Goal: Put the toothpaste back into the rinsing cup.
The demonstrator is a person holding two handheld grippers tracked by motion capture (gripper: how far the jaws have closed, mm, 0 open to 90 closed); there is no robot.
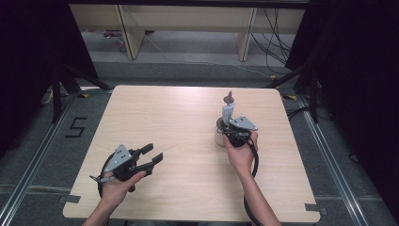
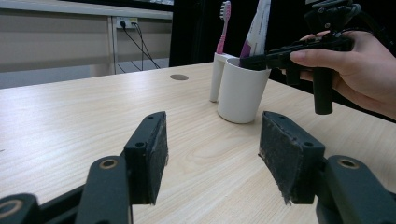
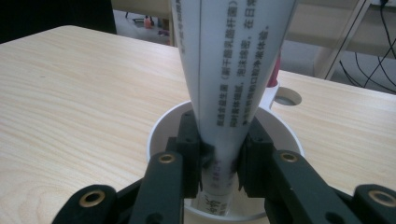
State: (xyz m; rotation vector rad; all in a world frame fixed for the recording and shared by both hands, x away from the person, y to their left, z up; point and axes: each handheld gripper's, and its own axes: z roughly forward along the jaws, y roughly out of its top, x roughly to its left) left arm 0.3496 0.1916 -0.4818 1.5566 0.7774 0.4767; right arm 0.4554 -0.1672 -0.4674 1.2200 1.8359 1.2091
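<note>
Right gripper [image 3: 219,158] is clamped on a white toothpaste tube [image 3: 229,74] with small Chinese print, standing in the white cup [image 2: 243,91] near the tabletop's right edge. A pink toothbrush [image 2: 223,25] sits in the cup's side holder. Left gripper [image 2: 210,154] hangs open near the front-left corner, holding nothing.

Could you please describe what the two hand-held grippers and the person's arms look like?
Both are black pistol-grip tools. The left hand-held gripper and the right hand-held gripper each carry a grey three-cornered plate on top and trail a black cable. The jaws bear dark, rough pads with brass-coloured rivets. The forearms are bare, with no sleeves.
</note>
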